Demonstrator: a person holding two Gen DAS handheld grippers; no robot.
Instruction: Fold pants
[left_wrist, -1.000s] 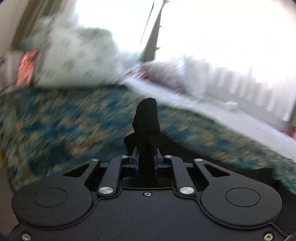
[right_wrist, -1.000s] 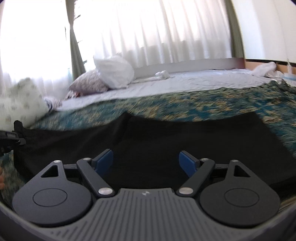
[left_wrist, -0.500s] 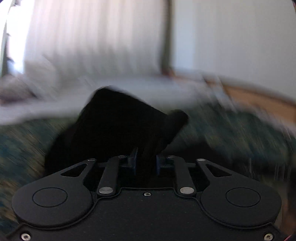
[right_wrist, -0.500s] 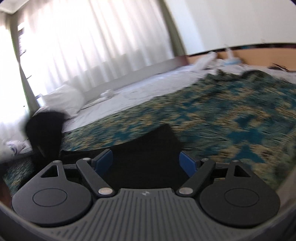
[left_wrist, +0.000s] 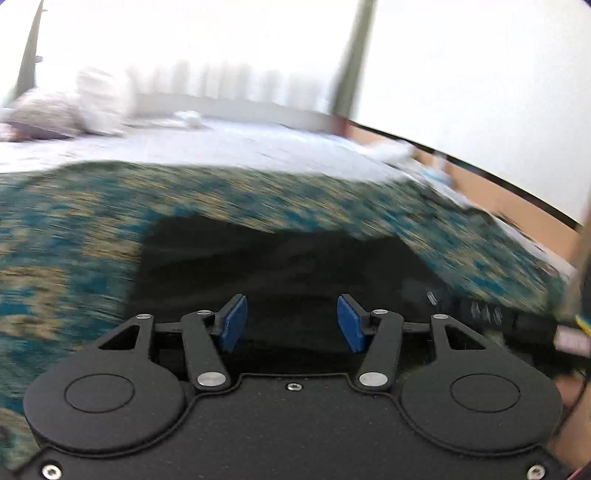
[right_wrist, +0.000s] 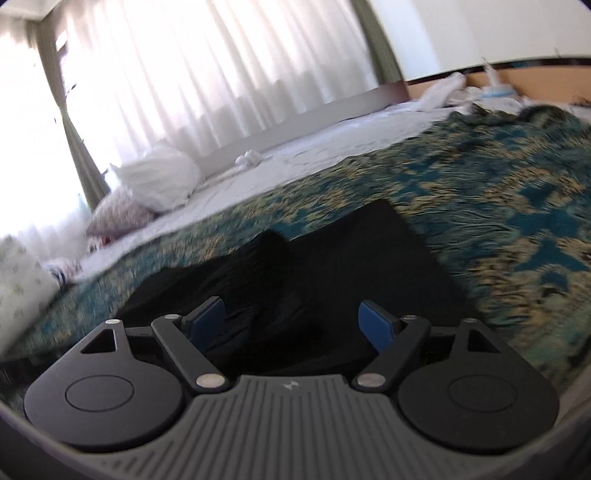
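Observation:
The black pants lie folded over on the teal and gold patterned bedspread. My left gripper is open and empty, just above the near edge of the pants. In the right wrist view the pants lie in a rumpled double layer on the bedspread. My right gripper is open and empty over the pants. The view from the left wrist is blurred by motion.
White pillows and a patterned pillow lie at the far side of the bed by the curtained window. A white sheet covers the far half of the bed. A wooden headboard runs along the right.
My left gripper carried a pant end across and over the rest, then opened and let it go. The pants now lie folded. My right gripper stayed open and swung its view rightward.

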